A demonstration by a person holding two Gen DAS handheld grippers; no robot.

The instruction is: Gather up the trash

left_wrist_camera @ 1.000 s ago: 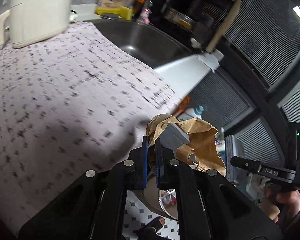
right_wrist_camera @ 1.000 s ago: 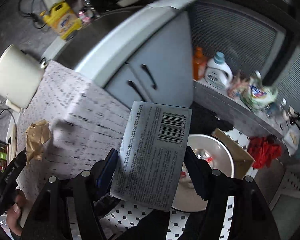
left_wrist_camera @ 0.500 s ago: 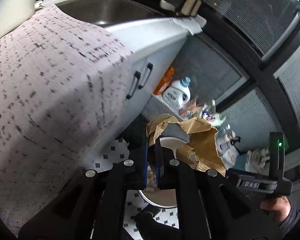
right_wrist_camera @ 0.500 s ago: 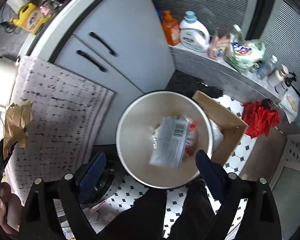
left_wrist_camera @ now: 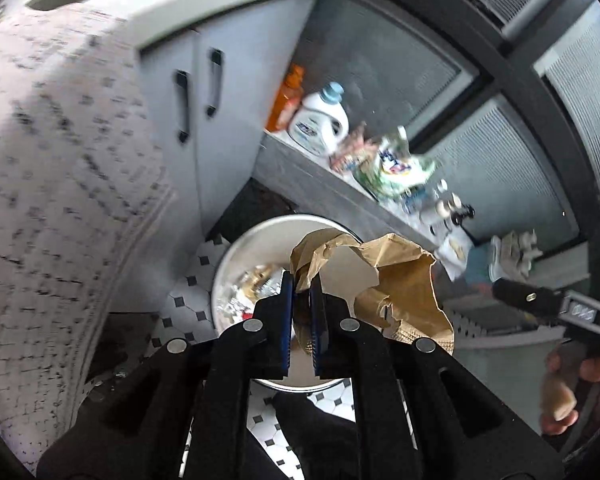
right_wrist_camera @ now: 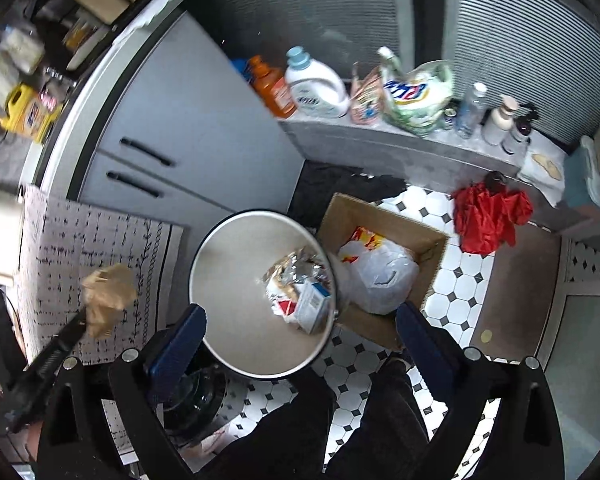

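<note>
My left gripper (left_wrist_camera: 302, 288) is shut on a crumpled brown paper bag (left_wrist_camera: 396, 280) and holds it above the round metal trash bin (left_wrist_camera: 236, 252) on the floor. The bag also shows in the right wrist view (right_wrist_camera: 108, 298), left of the bin (right_wrist_camera: 228, 280). My right gripper (right_wrist_camera: 300, 320) is open and empty, hovering over the bin. The grey printed packet (right_wrist_camera: 312, 304) lies inside the bin among other wrappers.
A cardboard box (right_wrist_camera: 340, 216) with a white plastic bag (right_wrist_camera: 380, 276) stands right of the bin. A table with a patterned cloth (right_wrist_camera: 80, 240) is at left. Cabinet doors (right_wrist_camera: 204, 120), a ledge with detergent bottles (right_wrist_camera: 316, 84) and a red cloth (right_wrist_camera: 488, 216) lie beyond.
My right gripper opened and the grey packet dropped into the bin. My left gripper swung off the table with the brown bag to above the bin.
</note>
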